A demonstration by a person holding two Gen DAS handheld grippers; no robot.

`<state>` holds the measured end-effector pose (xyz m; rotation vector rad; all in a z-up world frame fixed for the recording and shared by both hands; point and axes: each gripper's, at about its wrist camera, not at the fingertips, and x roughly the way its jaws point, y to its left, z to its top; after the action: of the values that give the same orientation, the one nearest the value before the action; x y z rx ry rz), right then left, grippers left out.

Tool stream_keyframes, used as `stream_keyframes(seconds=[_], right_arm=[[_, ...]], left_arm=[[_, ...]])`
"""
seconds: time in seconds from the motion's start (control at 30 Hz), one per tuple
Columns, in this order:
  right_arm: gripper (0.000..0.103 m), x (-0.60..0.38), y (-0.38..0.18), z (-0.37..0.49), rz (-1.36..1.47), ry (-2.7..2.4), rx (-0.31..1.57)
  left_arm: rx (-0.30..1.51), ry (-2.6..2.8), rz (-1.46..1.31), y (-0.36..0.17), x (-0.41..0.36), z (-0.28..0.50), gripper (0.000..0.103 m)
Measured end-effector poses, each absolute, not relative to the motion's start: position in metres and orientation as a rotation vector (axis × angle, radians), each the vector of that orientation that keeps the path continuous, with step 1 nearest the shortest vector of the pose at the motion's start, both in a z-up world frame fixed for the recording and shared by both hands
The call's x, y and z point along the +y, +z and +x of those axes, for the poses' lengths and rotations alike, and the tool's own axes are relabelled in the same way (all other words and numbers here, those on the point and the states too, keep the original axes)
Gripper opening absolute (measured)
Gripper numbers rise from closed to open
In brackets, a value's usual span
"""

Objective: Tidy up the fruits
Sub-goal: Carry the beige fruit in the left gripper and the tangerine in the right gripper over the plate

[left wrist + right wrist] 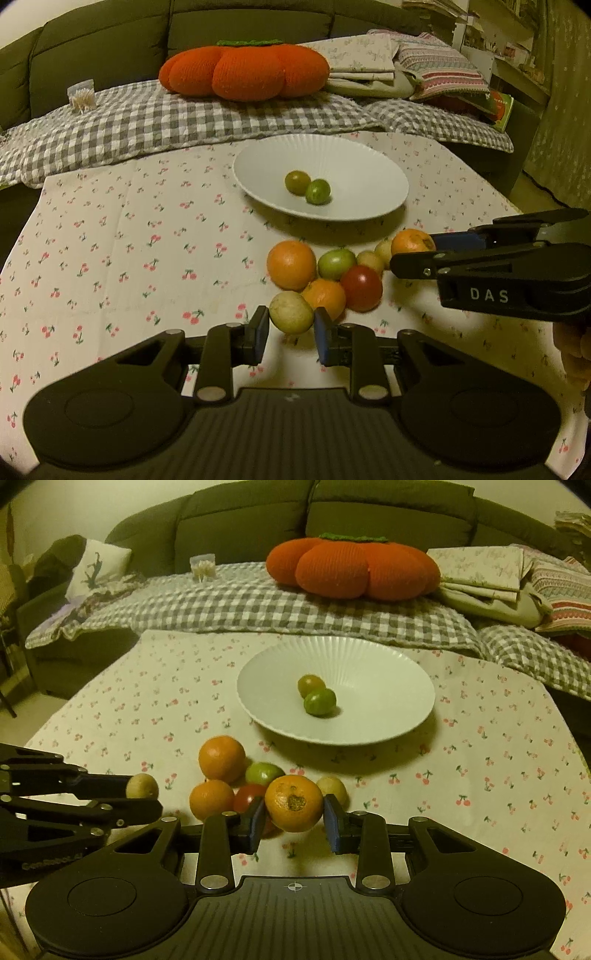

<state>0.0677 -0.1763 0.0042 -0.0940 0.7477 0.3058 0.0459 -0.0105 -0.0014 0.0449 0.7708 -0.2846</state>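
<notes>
My left gripper point(291, 316) is shut on a pale yellow-green fruit point(291, 312) at the near edge of a fruit pile on the cherry-print cloth. The pile holds a large orange point(291, 264), a smaller orange point(327, 295), a green fruit point(336, 263) and a red fruit point(362, 287). My right gripper point(294, 804) is shut on a blemished orange point(294, 803) at the pile's right side, and it reaches in from the right in the left wrist view. Beyond the pile, a white ribbed plate point(369, 653) holds two small green fruits point(319, 701).
The cherry-print cloth point(129, 240) stretches bare to the left of the pile. Behind the table, a sofa carries a checked blanket point(147, 122), an orange pumpkin cushion point(243, 70) and folded linens point(369, 62). A hand point(576, 354) shows at the right edge.
</notes>
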Motion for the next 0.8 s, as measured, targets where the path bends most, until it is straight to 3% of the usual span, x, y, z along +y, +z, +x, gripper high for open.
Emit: stream_keyframes(seconds=[0.8], right_arm=[[0.032, -0.198, 0.033, 0.106, -0.006, 0.252, 0.689]], left_arm=[[0.704, -0.290, 0.042, 0.016, -0.047, 0.102, 0.024]])
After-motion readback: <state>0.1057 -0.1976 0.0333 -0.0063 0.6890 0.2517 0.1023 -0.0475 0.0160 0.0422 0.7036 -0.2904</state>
